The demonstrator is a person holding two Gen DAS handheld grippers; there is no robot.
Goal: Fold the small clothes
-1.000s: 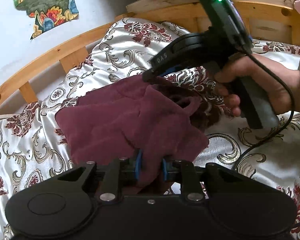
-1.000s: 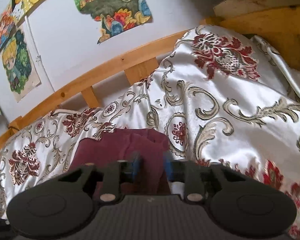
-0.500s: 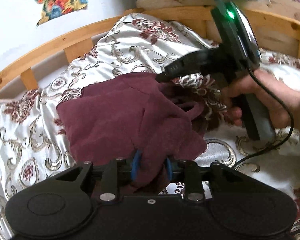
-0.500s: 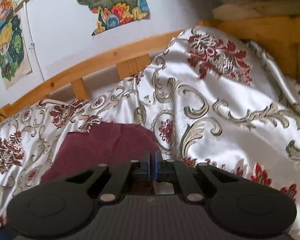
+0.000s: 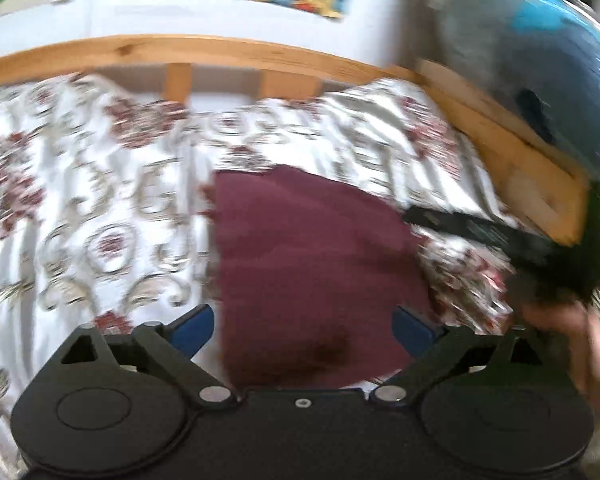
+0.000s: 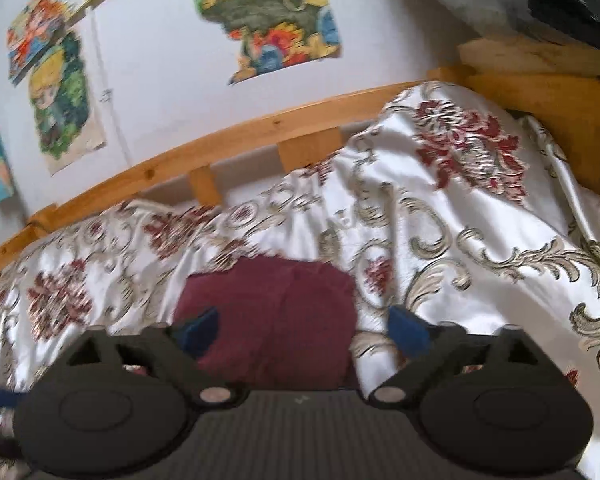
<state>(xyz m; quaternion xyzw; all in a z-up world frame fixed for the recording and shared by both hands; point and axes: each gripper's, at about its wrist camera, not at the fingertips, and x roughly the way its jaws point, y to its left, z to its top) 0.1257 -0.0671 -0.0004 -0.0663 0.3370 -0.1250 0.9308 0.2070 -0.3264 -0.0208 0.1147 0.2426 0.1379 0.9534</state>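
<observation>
Lying as a compact, roughly rectangular bundle on the patterned satin bedspread (image 6: pixel 480 240), the maroon garment (image 5: pixel 312 256) looks already folded, and neither tool has hold of it. The left gripper (image 5: pixel 302 326) has its blue-padded fingers (image 5: pixel 192 326) spread wide, straddling the near edge of the cloth without pinching it; the left view is badly motion-blurred, so whether the pads touch the fabric cannot be told. The right gripper (image 6: pixel 304 330) is likewise spread, its left pad over the garment's near left part and its right pad over the bare bedspread just beside the cloth's right edge. From the left view that same right tool shows as a dark bar at the right, with the person's right hand (image 5: pixel 568 336) under it, near the wooden bed rail (image 6: pixel 236 136).

Judging by this, the fold is done or nearly so, and the risks lie in the release and retreat. The satin is slick and rumpled, so the bundle may slide or slump open if a finger brushes it on the way out. A pad catching the soft top layer could lift it and undo the fold. The two tools are close together at the garment's right side, and a hurried pull back could knock them together. Pressing the fold flat would need care, since the bedding beneath is uneven.
</observation>
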